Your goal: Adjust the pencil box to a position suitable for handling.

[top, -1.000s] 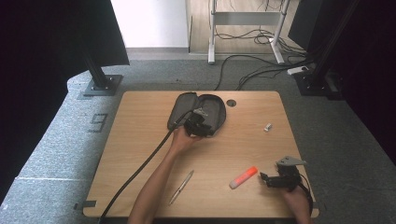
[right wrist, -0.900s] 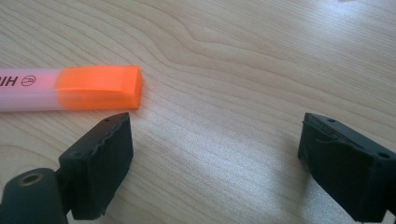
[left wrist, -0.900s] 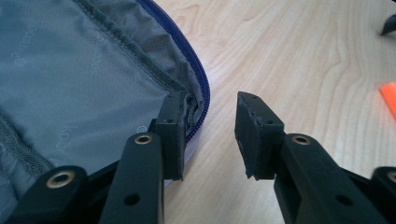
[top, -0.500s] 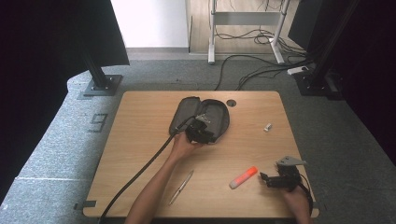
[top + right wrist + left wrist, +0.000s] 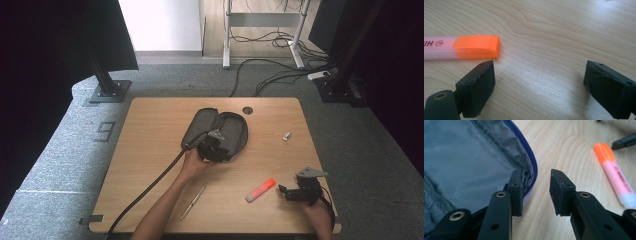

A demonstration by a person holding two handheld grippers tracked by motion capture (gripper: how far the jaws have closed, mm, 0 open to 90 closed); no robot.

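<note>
Open grey pencil case [image 5: 220, 131] lying near the middle of the wooden table [image 5: 150, 145], toward its far edge, lid folded back to the left. Left gripper [image 5: 214, 148] set at the near rim of the case, jaws parted by a narrow gap. In the left gripper view, one pad [image 5: 516, 192] resting against the inside of the case's lining [image 5: 469, 162] right at the blue zipper edge [image 5: 532, 167], the other pad outside over bare wood; rim of the case between them but not pinched, a clear gap showing beside the outer pad. Nothing clamped.

Orange highlighter [image 5: 260, 190] lying flat on the near right part of the table, well apart from the case, just left of the right gripper [image 5: 292, 192]. Right gripper held low over the wood near the table's near right corner, jaws spread wide. In the right gripper view, orange cap [image 5: 477, 46] of the highlighter just beyond one pad [image 5: 477, 88], outside the gap; only bare tabletop between the pads. Nothing gripped.

Thin metal pen [image 5: 194, 201] lying near the front edge beside the left forearm. Small pale clip-like item [image 5: 286, 136] toward the right, beyond the highlighter.
</note>
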